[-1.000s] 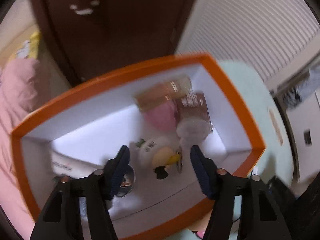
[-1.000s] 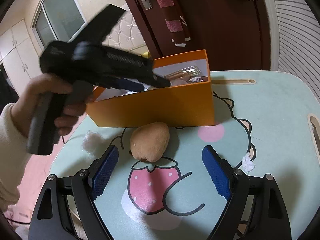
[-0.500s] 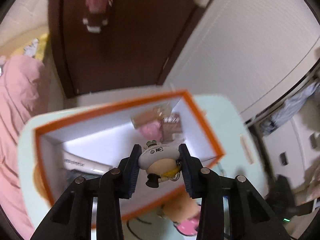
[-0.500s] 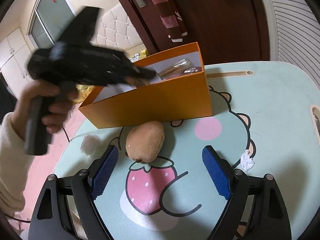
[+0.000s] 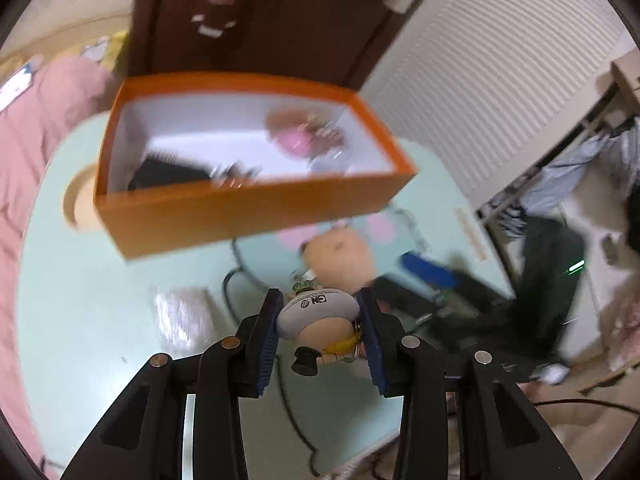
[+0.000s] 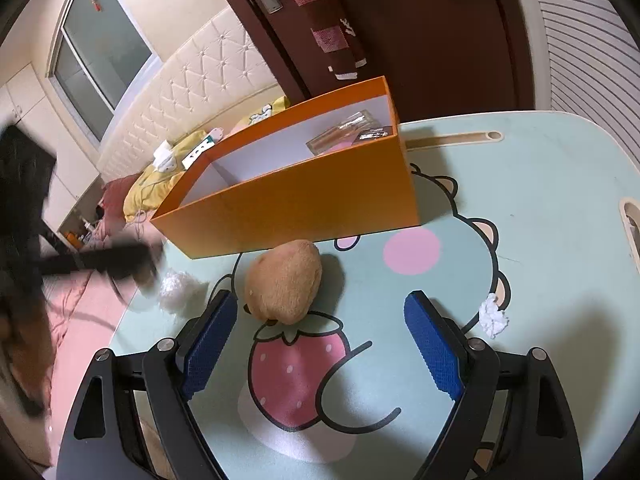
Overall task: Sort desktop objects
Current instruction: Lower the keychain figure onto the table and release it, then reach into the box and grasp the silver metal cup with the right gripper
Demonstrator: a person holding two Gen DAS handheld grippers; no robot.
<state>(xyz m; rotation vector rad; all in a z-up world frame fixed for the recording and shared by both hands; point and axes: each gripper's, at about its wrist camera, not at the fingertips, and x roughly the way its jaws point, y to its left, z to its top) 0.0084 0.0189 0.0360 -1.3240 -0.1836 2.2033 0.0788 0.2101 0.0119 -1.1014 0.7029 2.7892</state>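
Note:
My left gripper (image 5: 320,328) is shut on a small cartoon figurine (image 5: 318,316) in a white shirt and holds it above the table, in front of the orange box (image 5: 248,208). The box holds a pink item, bottles and a black object, all blurred. The orange box (image 6: 304,204) stands at the back of the table in the right wrist view. My right gripper (image 6: 320,344) is open and empty, just behind a brown plush potato (image 6: 284,280) that lies in front of the box. The plush also shows in the left wrist view (image 5: 340,256).
The pale green table (image 6: 540,208) has a cartoon print with a strawberry. A white cotton tuft (image 6: 178,290) lies left of the plush and a crumpled white scrap (image 6: 494,314) to the right. A bed with pink bedding is to the left, a dark door behind.
My left gripper closed on the figurine inside the box, lifted it out and drew back over the table. The right gripper has moved slightly closer to the plush.

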